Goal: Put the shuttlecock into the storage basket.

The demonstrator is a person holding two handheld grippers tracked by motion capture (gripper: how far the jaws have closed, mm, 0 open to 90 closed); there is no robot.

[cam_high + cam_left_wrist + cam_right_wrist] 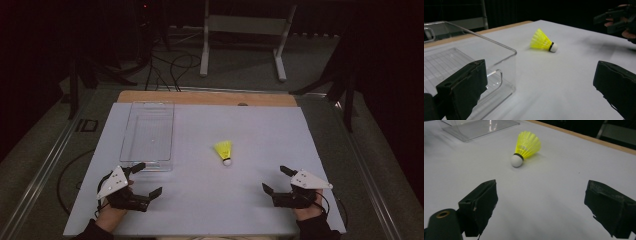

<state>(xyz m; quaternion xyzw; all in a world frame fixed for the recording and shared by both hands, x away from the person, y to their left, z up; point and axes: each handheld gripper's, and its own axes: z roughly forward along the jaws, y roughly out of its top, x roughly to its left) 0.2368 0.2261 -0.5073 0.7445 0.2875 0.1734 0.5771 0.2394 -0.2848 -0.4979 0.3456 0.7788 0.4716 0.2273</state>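
Yellow feathered shuttlecock with white cork tip (224, 151) lies on its side, cork toward the person; right gripper (279, 181), jaws wide and empty, is nearer; left gripper (146, 179) likewise wide.

Both grippers, left (148, 179) and right (274, 179), rest low (fingers spread wide).

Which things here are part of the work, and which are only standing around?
Part of the work: shuttlecock, clear box, left gripper, right gripper, both open.
Standing around: white frame and cables on the floor behind the table.
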